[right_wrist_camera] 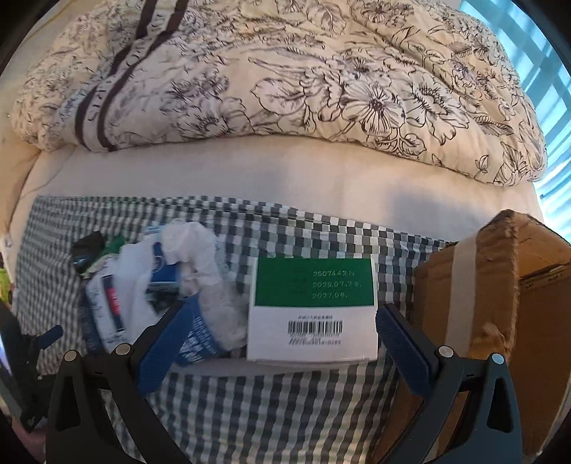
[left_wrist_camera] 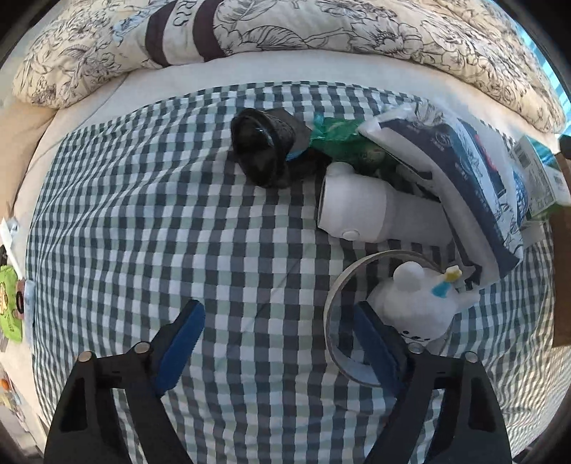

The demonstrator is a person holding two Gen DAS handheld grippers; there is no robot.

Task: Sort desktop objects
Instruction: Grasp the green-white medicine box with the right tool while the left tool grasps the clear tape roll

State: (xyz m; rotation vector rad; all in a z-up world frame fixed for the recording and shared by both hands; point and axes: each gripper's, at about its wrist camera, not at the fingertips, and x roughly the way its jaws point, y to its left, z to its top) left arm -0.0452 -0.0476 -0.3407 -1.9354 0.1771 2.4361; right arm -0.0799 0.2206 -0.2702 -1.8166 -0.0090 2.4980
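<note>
Green-and-white box [right_wrist_camera: 312, 310] sits on checked cloth [right_wrist_camera: 249, 410], just ahead of my right gripper [right_wrist_camera: 285, 353], jaws spread w/ nothing between. Prob light, stiff cardboard; I'd grab across its side walls. Crinkly tissue pack [right_wrist_camera: 117, 307] touches it left, cardboard carton [right_wrist_camera: 499, 303] right. Left gripper [left_wrist_camera: 282, 346] also spread, near white plush [left_wrist_camera: 414, 307].

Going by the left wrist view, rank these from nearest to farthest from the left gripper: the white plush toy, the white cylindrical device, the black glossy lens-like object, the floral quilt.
From the left gripper:
1. White plush toy, beside the gripper's right finger.
2. White cylindrical device, farther ahead, right of centre.
3. Black glossy lens-like object, beyond it, near centre.
4. Floral quilt, along the far edge.
</note>
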